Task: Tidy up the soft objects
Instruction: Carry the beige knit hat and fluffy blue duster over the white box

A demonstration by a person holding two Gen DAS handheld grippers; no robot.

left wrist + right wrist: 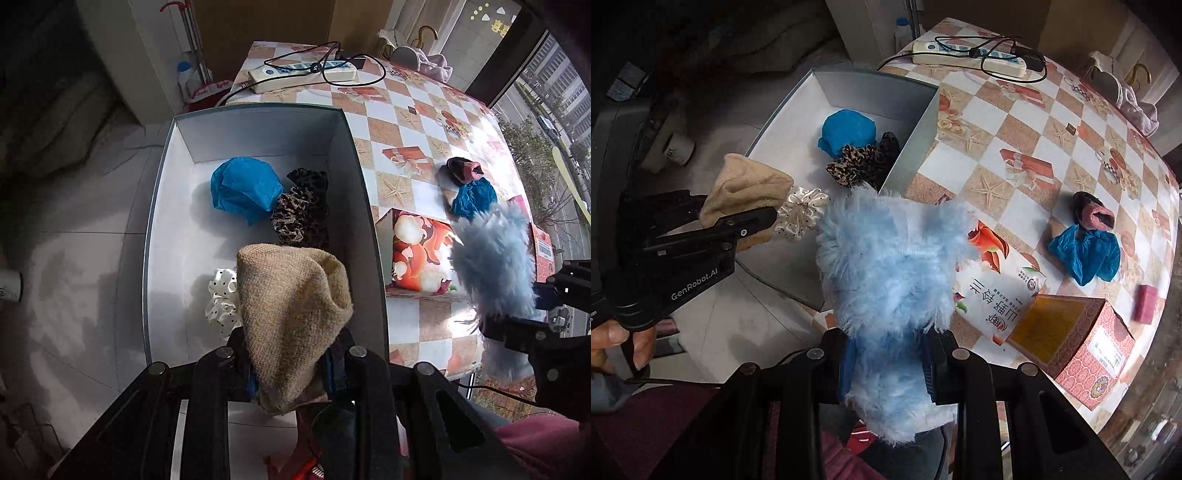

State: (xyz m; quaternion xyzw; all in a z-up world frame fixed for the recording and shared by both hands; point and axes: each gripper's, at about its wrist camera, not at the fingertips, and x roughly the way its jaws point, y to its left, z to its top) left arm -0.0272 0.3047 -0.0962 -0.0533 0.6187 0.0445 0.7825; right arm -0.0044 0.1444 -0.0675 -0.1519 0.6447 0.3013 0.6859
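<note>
Tan knit sock (291,317), light and limp, is pinched at its bunched end by left gripper (291,373) fingers above the grey box (369,206); fluffy blue sock (890,291), compressible, is clamped mid-body by right gripper (890,365) fingers near the box's desk-side wall.

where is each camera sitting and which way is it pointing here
Left wrist: sits on the left gripper, pointing steeply down into the open grey cardboard box; its jaws clamp a tan knitted cloth; the right gripper shows at the right edge.
Right wrist: sits on the right gripper, looking down over the box edge and the checked tablecloth; its jaws clamp a fluffy light-blue cloth; the left gripper and a hand show at left.
Shared: box, both cloths, white power strip.
</note>
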